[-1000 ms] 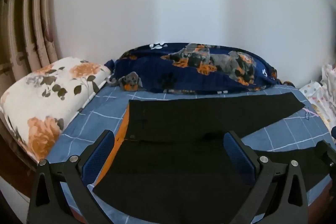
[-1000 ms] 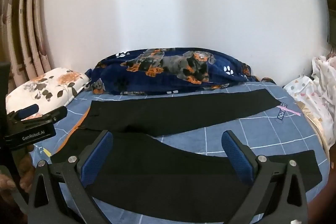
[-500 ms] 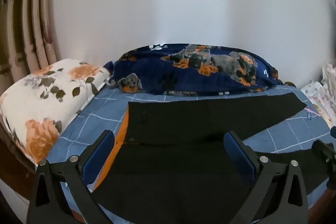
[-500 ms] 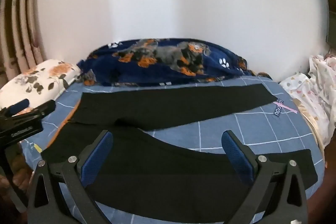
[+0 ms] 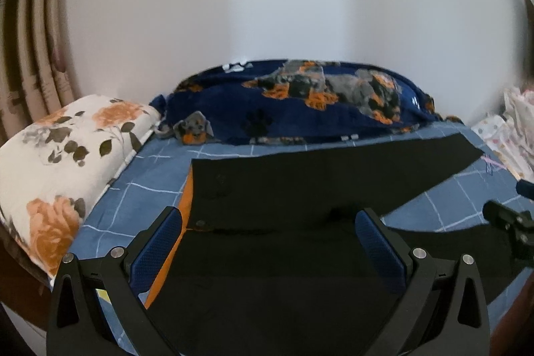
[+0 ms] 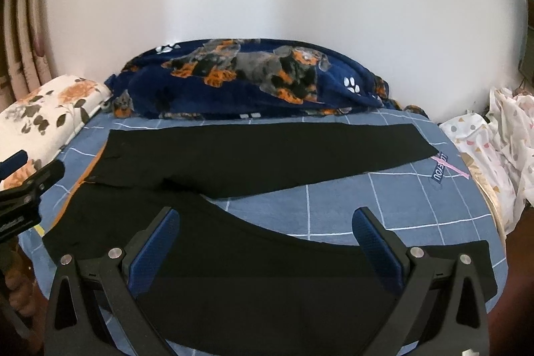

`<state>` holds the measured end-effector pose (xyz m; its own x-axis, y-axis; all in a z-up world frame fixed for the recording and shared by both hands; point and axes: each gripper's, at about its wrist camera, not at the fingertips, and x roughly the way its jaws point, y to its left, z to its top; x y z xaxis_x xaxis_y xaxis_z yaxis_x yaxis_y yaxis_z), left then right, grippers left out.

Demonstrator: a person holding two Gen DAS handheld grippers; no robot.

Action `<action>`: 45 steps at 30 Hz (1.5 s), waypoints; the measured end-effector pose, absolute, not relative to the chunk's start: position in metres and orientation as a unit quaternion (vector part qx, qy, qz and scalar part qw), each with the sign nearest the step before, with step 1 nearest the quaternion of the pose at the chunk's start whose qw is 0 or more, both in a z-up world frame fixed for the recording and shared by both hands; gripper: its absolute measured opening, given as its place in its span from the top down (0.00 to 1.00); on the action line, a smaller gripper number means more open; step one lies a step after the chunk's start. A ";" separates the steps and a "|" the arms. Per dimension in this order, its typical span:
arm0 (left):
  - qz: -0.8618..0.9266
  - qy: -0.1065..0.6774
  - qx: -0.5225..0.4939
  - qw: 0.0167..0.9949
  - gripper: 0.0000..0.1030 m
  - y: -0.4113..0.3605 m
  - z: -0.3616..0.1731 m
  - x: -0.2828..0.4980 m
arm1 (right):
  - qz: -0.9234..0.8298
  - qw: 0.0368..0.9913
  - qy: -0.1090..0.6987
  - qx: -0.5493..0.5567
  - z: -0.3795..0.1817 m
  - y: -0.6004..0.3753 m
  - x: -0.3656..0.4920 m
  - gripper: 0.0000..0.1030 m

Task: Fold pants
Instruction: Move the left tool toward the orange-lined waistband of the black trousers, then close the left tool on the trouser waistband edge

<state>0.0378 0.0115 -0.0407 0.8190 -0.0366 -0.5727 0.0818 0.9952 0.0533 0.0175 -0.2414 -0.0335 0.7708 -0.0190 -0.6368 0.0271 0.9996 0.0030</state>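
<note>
Clearly nothing is folded yet: the black cloth pants [image 6: 253, 155] lie spread flat on the blue checked bed [image 6: 393, 206], legs splayed toward three o'clock. Left gripper [image 5: 268, 242] and right gripper [image 6: 265, 239] hover agape, empty.

The pants [image 6: 253, 155] lie spread flat on the bed [image 6: 383, 206], waist toward the bed's left end, the two legs running to the right and parting as they go. Behind the pants, along the wall, a blanket [image 6: 253, 79] is heaped. Left of the pants a pillow [image 5: 66, 155] sits at the bed's edge. Right of the pants, off the bed's end, lies a pile of cloth [image 6: 500, 149]. Both hand-held grippers hover before the pants' near leg.
</note>
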 end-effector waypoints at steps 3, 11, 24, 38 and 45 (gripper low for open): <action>-0.031 0.320 0.040 0.946 0.00 0.016 -0.044 0.048 | -0.016 0.936 0.350 0.008 -0.038 -0.242 0.027 0.00; 0.028 0.410 0.004 0.912 0.00 0.058 -0.070 0.097 | -0.010 0.929 0.371 0.005 -0.047 -0.238 0.048 0.00; -0.073 0.406 0.063 0.909 0.00 0.098 -0.082 0.148 | -0.003 0.918 0.397 -0.010 -0.062 -0.221 0.085 0.00; -0.134 0.427 0.022 0.894 0.25 0.162 -0.099 0.222 | 0.011 0.908 0.418 -0.017 -0.074 -0.212 0.102 0.00; -0.217 0.462 -0.089 0.855 0.25 0.211 -0.122 0.286 | 0.016 0.897 0.442 0.001 -0.091 -0.215 0.107 0.00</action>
